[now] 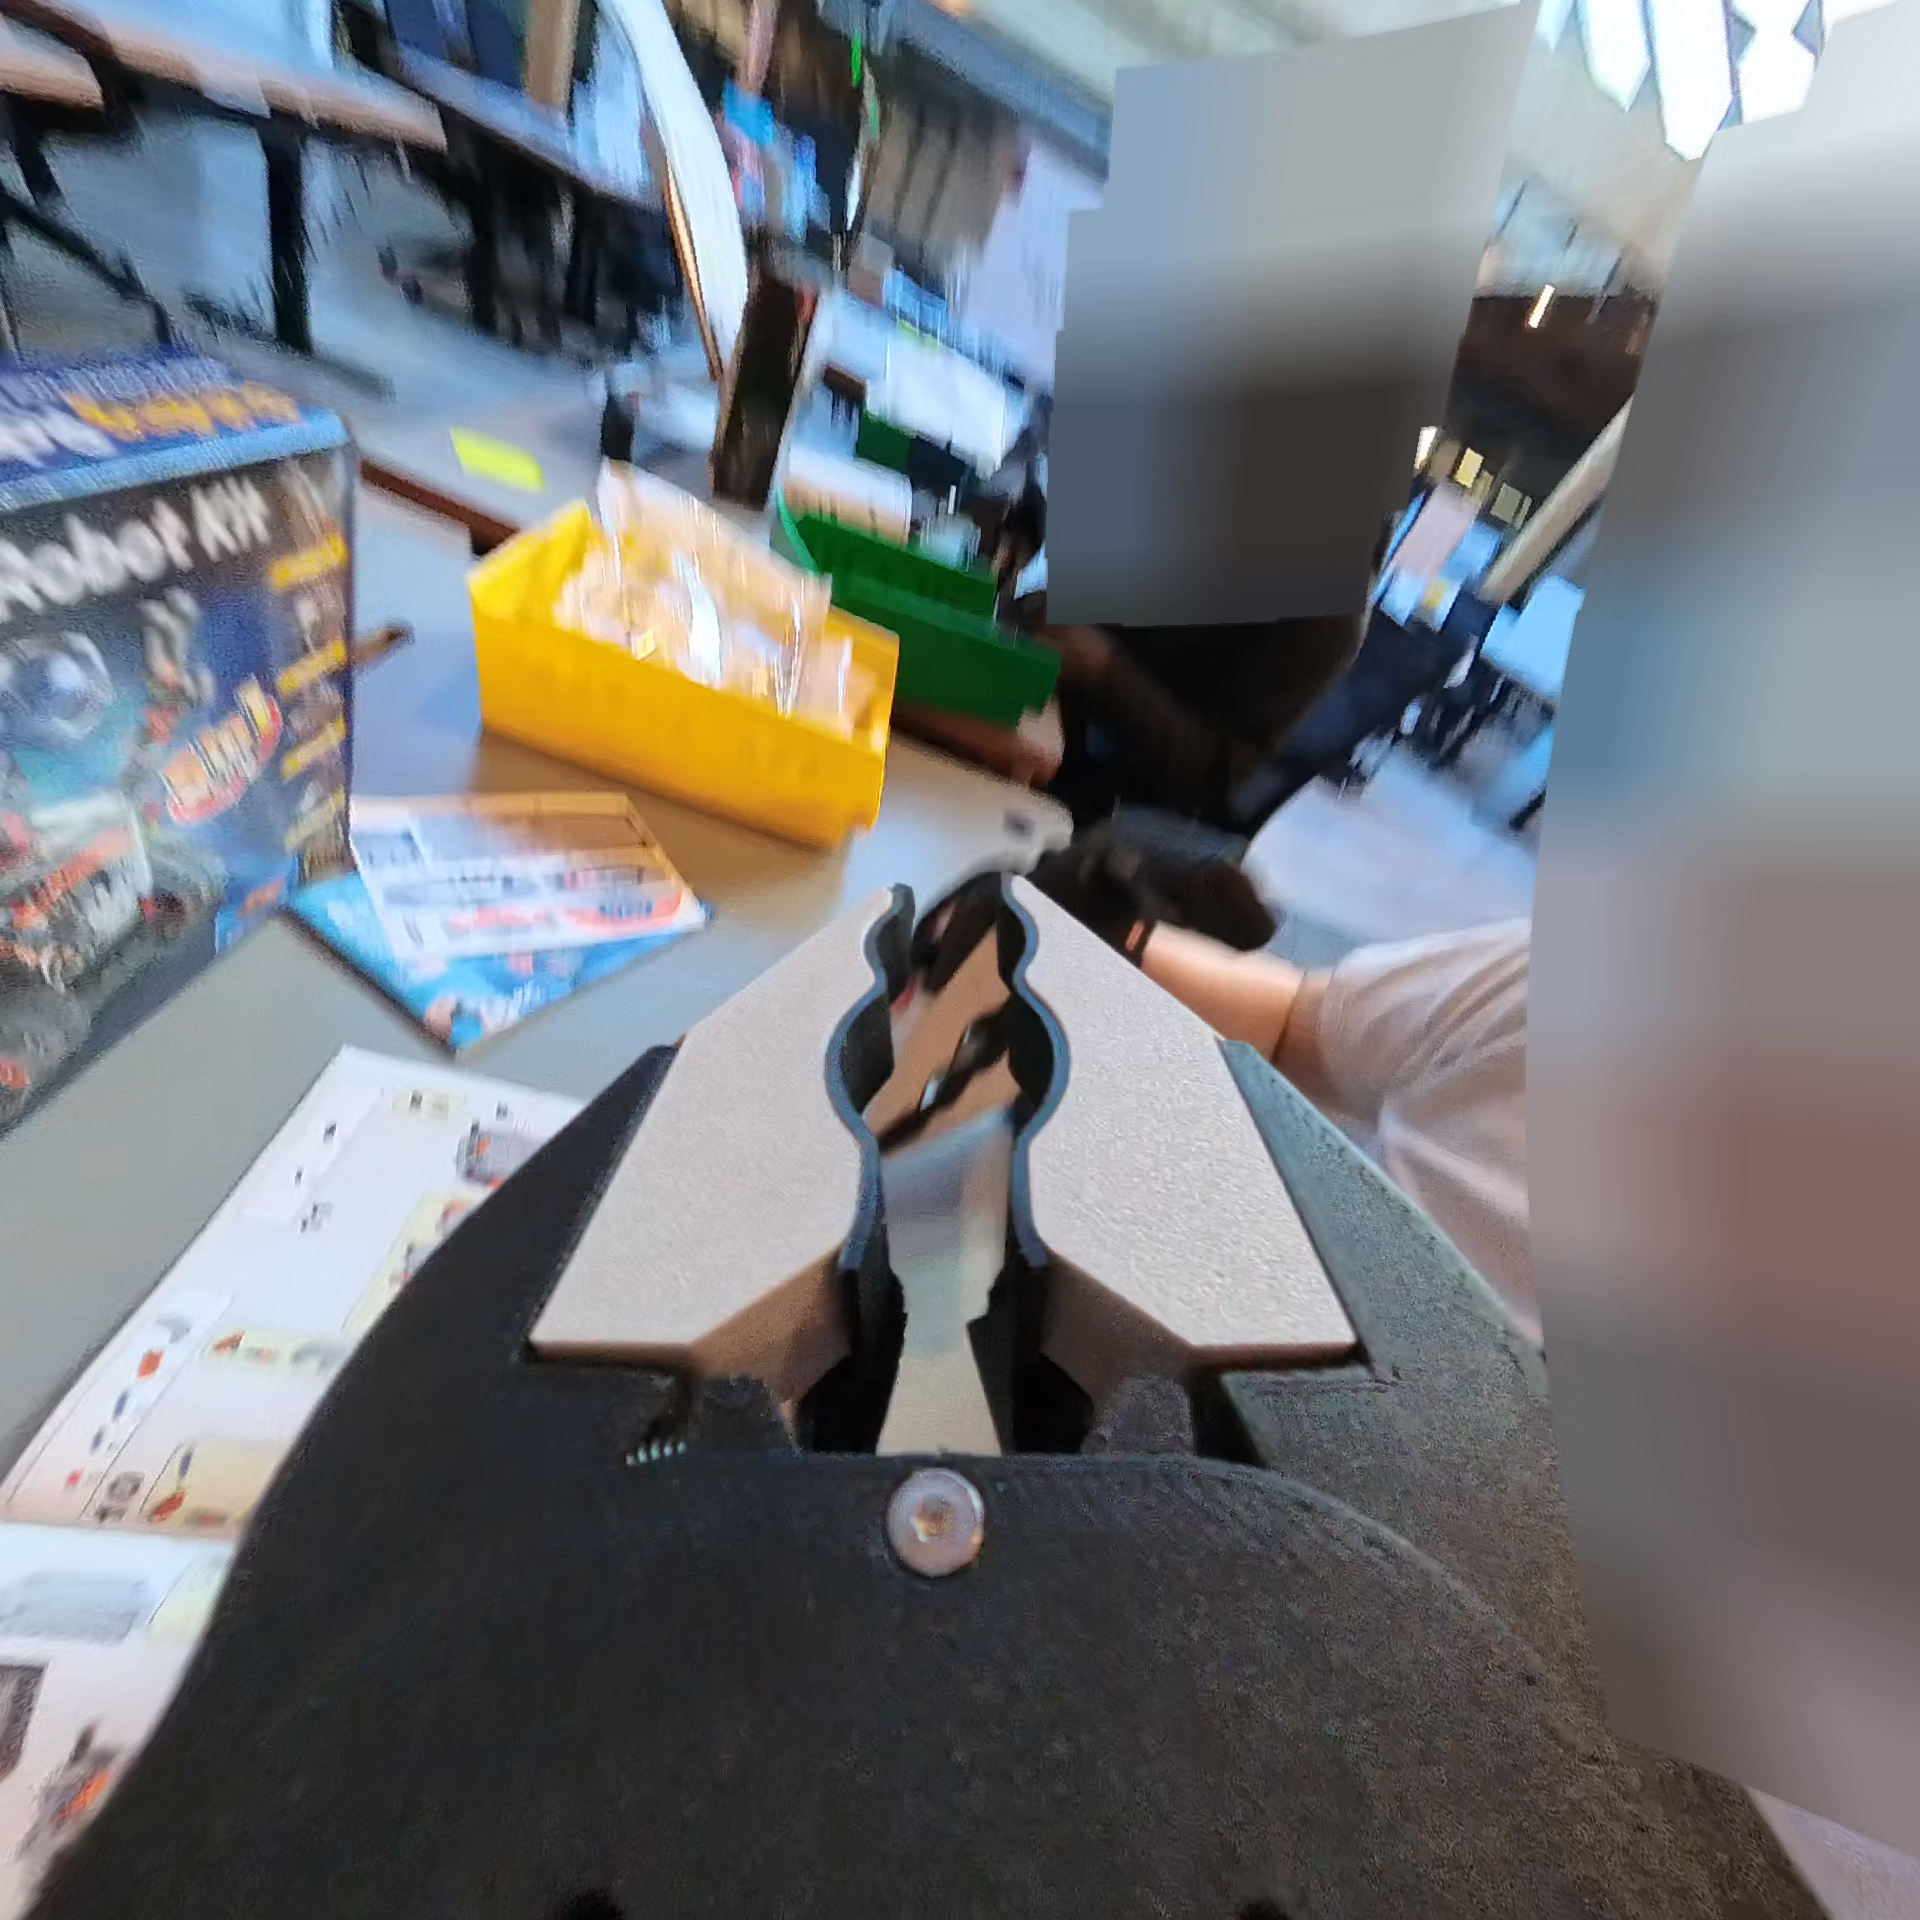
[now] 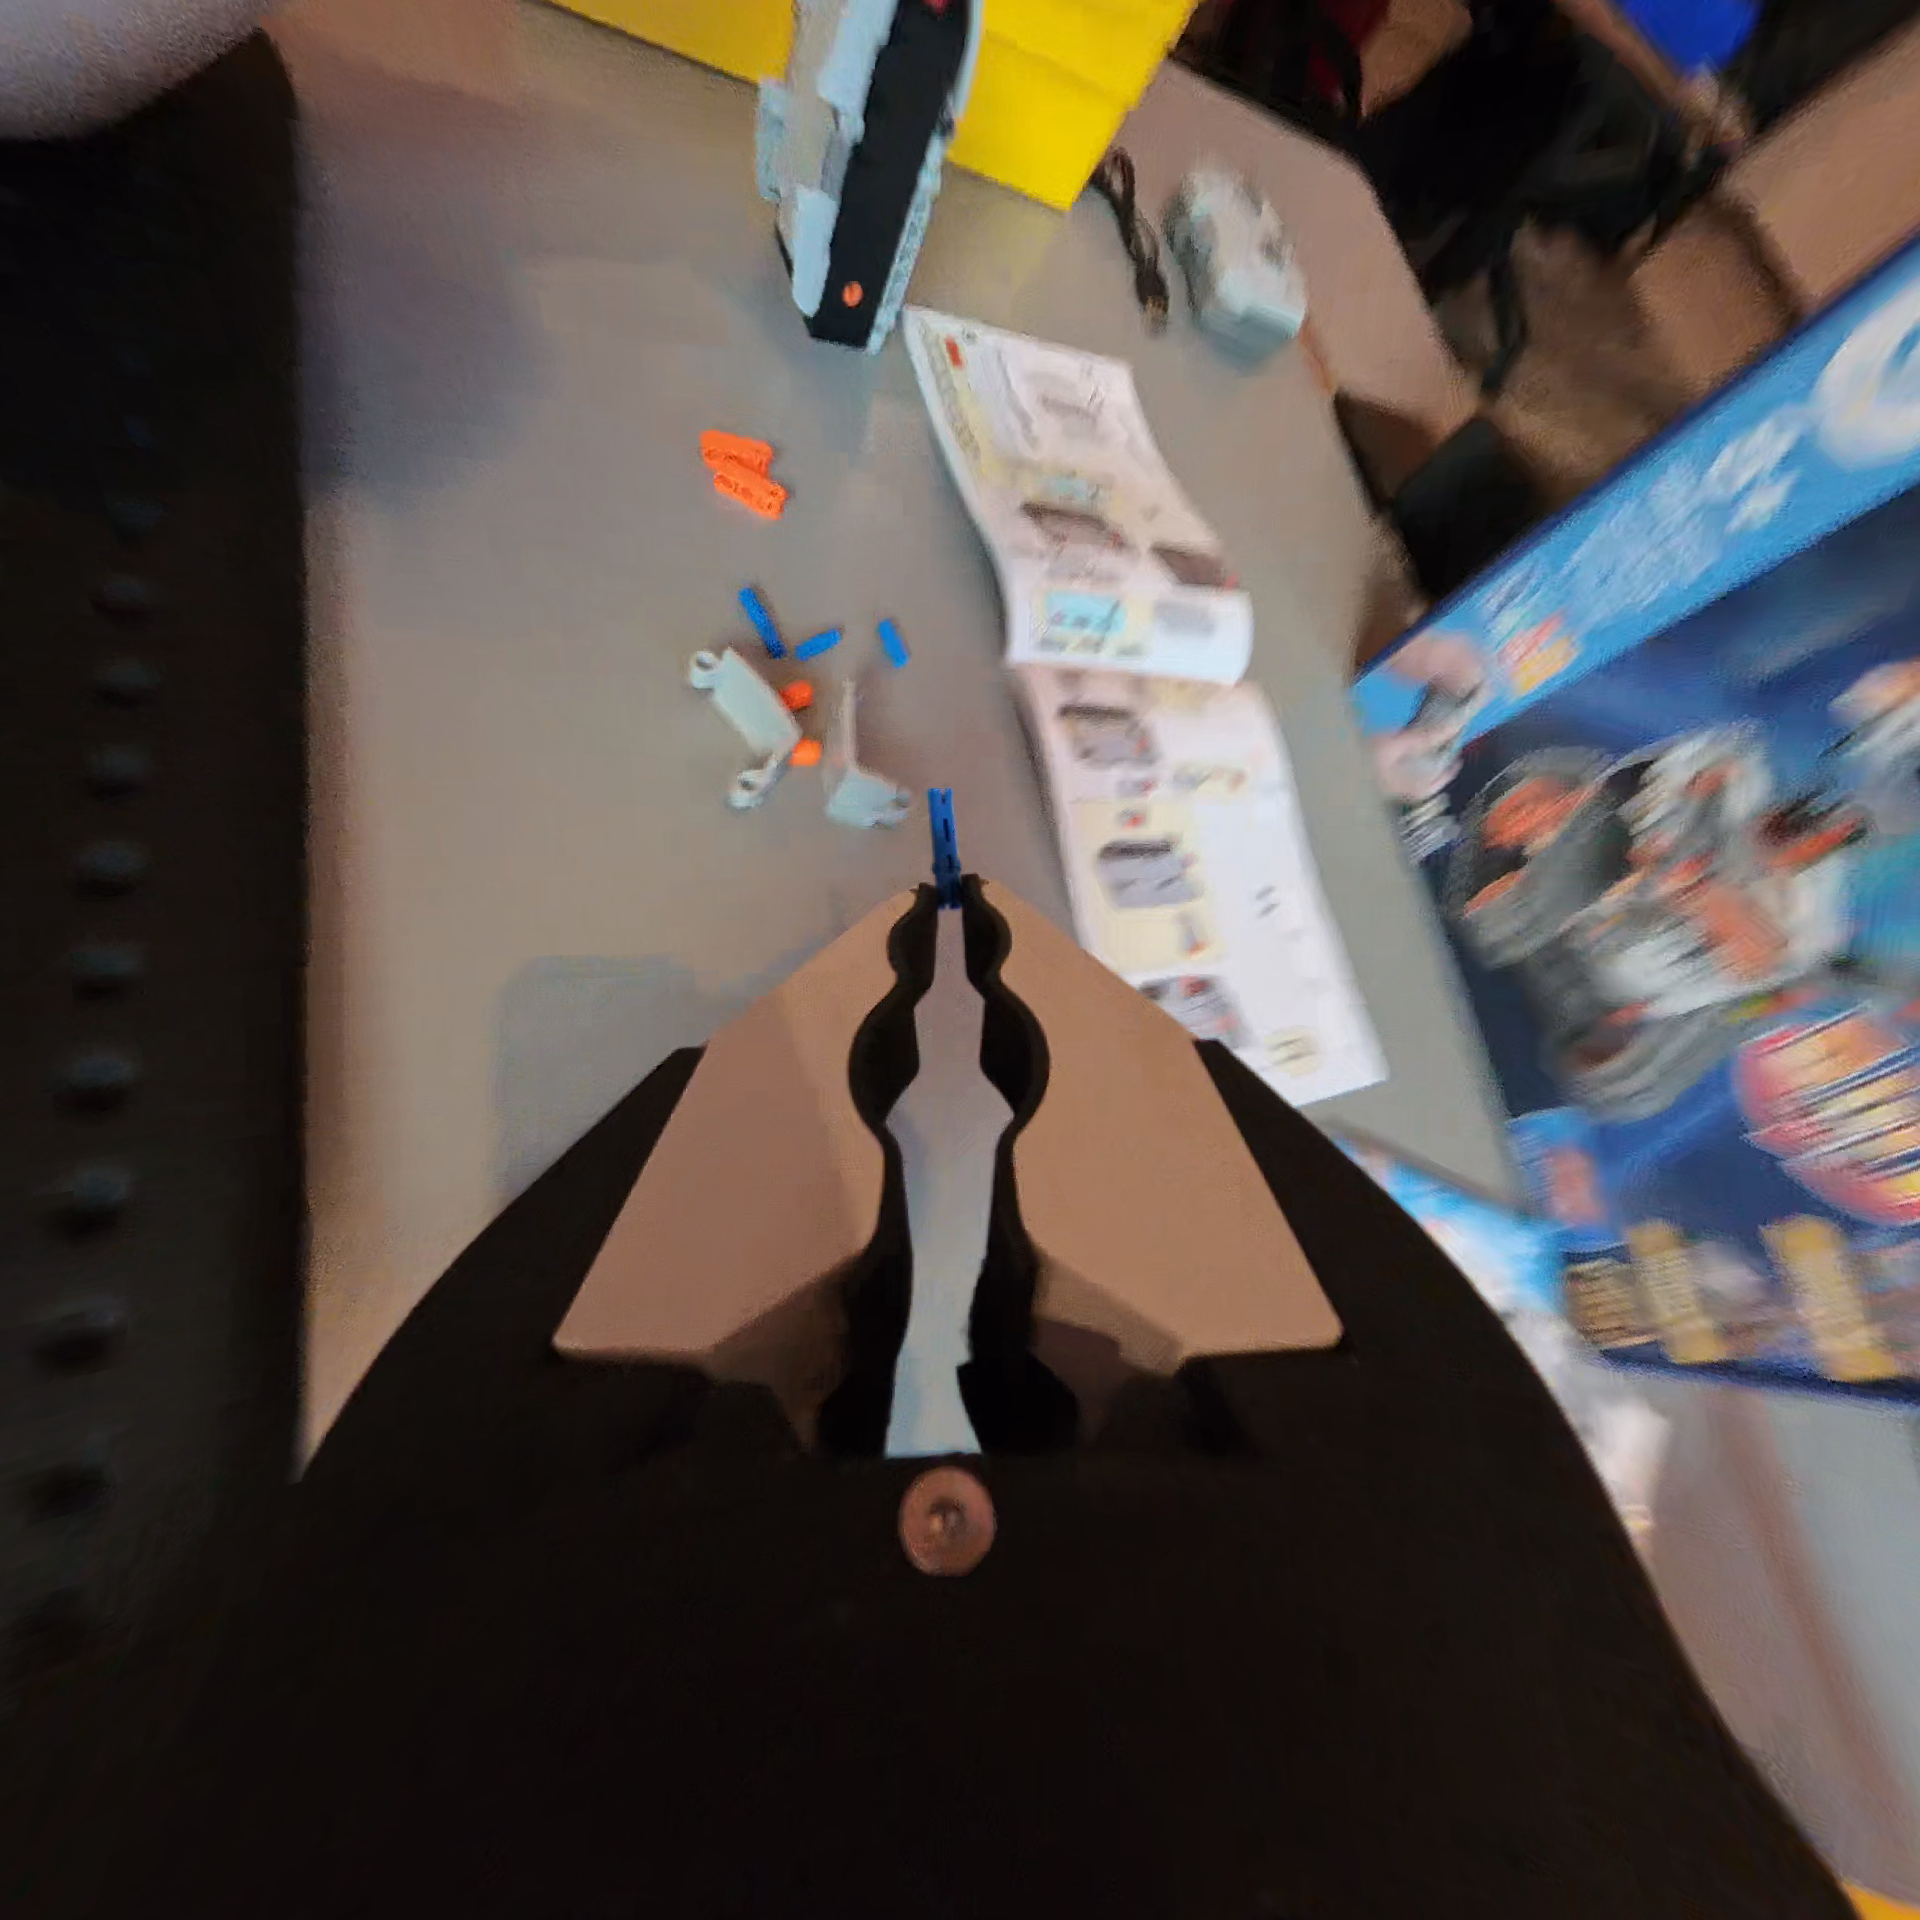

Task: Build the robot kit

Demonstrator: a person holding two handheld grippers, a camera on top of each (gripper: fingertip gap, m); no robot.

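My right gripper (image 2: pixel 945 894) is shut on a small blue pin (image 2: pixel 943 840), which sticks out past the fingertips above the grey table (image 2: pixel 499 436). Just beyond it lie two light grey pieces (image 2: pixel 743 712), more blue pins (image 2: pixel 764 621) and orange beams (image 2: pixel 740 473). My left gripper (image 1: pixel 958 899) is held above the table with its jaws a narrow gap apart and nothing between them. Through that gap I see a black-gloved hand (image 1: pixel 1143 894) and parts of another gripper. Both views are motion-blurred.
A yellow bin (image 1: pixel 675 707) of clear bags and a green bin (image 1: pixel 935 623) stand at the back. A blue printed box (image 2: pixel 1662 883) stands to the right, next to open instruction booklets (image 2: pixel 1143 582). A black-and-grey block (image 2: pixel 878 177) and a grey unit with a cable (image 2: pixel 1236 260) lie farther off. A dark studded strip (image 2: pixel 125 831) fills the left edge. My hands' fingertips stand some 20 cm from each other. From either gripper's tips it is about 30 cm to the black-and-grey block (image 2: pixel 878 177).
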